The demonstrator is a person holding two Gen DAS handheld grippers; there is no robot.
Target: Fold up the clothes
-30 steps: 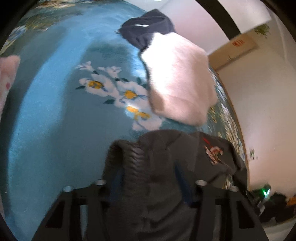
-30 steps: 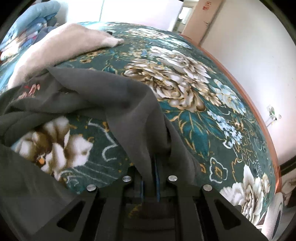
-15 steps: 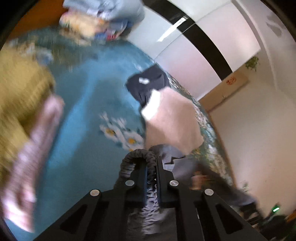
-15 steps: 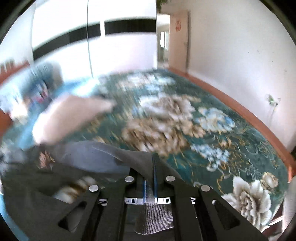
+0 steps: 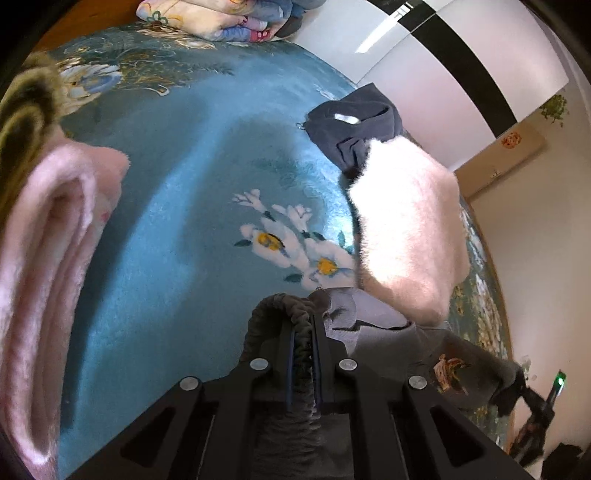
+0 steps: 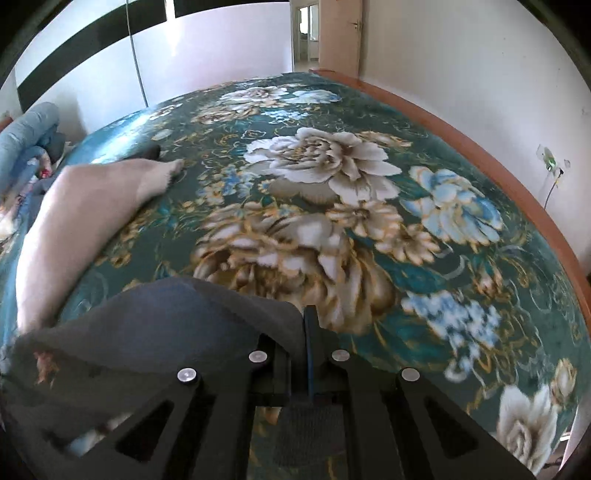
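A dark grey sweatshirt [image 5: 399, 332] with a small printed motif hangs between my two grippers above the bed. My left gripper [image 5: 303, 325] is shut on its ribbed hem, which bunches over the fingertips. My right gripper [image 6: 309, 321] is shut on another edge of the same sweatshirt [image 6: 166, 332], whose cloth drapes to the left of the fingers. The garment's lower part is hidden under the gripper bodies.
A folded pale pink fluffy garment [image 5: 406, 229] lies on the floral teal bedspread [image 5: 184, 184], partly over a folded dark navy garment [image 5: 354, 125]. A pink folded blanket [image 5: 48, 258] is at the left. Pillows [image 5: 221, 18] are at the head. The bed's wooden edge [image 6: 480, 147] runs along the right.
Both grippers have lifted the grey sweatshirt off the bed. The left gripper, open around the hem a second ago, has closed on it. Both views now look farther across the bed.
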